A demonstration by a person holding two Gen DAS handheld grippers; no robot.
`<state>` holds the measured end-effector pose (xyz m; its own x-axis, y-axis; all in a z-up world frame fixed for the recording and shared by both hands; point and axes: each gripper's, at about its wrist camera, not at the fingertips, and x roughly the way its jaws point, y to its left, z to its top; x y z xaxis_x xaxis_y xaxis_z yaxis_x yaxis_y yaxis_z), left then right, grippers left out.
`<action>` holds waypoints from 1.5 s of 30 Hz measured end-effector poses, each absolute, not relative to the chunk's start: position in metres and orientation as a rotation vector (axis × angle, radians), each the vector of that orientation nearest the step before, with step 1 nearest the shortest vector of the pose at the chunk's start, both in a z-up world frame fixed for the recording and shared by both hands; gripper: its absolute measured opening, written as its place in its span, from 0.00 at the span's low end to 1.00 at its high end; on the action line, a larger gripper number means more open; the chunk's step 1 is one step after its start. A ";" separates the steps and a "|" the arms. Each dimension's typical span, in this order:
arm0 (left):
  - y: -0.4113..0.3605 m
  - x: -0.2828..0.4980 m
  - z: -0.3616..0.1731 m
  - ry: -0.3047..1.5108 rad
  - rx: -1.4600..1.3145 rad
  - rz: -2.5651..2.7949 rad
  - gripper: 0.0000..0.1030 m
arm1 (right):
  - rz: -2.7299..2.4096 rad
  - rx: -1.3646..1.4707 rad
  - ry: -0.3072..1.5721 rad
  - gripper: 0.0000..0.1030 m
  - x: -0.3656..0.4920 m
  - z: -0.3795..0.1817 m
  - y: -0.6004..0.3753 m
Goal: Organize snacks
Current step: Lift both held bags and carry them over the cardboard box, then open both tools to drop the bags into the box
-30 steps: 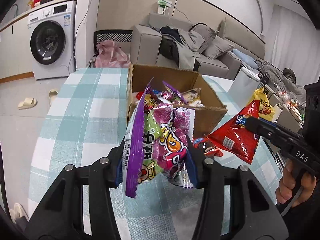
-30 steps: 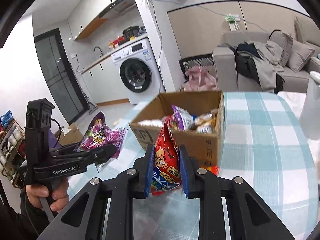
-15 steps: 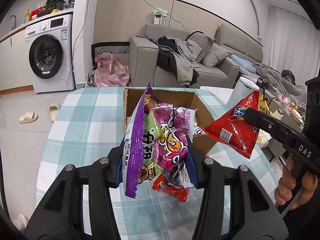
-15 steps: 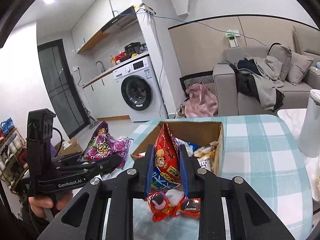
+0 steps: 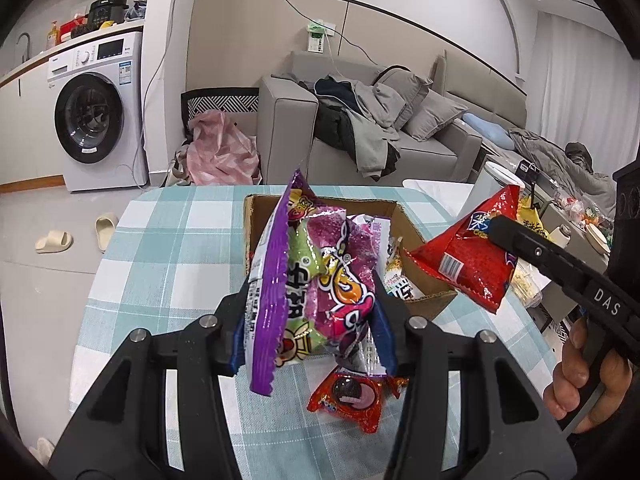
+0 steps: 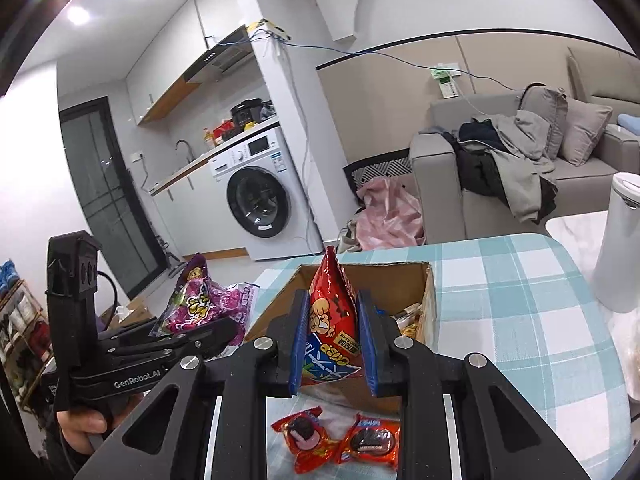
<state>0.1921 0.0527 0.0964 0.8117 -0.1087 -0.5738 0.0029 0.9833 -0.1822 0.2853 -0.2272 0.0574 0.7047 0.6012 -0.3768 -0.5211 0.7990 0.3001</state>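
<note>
1. The left gripper point(image 5: 312, 324) is pinched on a bunch of purple and green snack bags point(image 5: 316, 280), which are held upright in the air in front of the near edge of the cardboard box point(image 5: 424, 300).
2. The right gripper point(image 6: 332, 344) is pressed tight on a red chip bag point(image 6: 332, 320), gripped low on its body with the sealed top pointing up; it is carried above the table, just before the box's near wall.
3. 2 red cookie packets point(image 6: 340, 444) are seen lying on the checked tablecloth point(image 6: 520, 320), just in front of the box and below both grippers. They are not held.
4. The box is already partly filled with other snacks, so free room inside is judged to be limited.
5. All the bags are judged light, soft and air-filled. The foil film looks glossy and is expected to be slippery, so a slack grip could let a bag slide out.
6. The contents are likely brittle; a hard squeeze on the puffed middle could crush them or burst a seam. A hold near the flat sealed edge is judged safer.
7. The left bunch holds more than 1 bag, so an inner bag could slip free when tilted.
8. The flat cookie packets are best taken by a raised crimped end, since little height is offered above the cloth.
</note>
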 end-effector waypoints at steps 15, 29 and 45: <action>0.053 0.244 0.071 0.647 -0.166 -0.041 0.45 | 0.552 0.242 0.504 0.23 0.321 0.045 -0.220; 0.053 0.279 0.044 0.668 -0.139 -0.009 0.45 | 0.546 0.277 0.532 0.23 0.355 0.024 -0.208; 0.057 0.305 0.017 0.708 -0.092 -0.013 0.45 | 0.538 0.230 0.622 0.24 0.390 -0.012 -0.186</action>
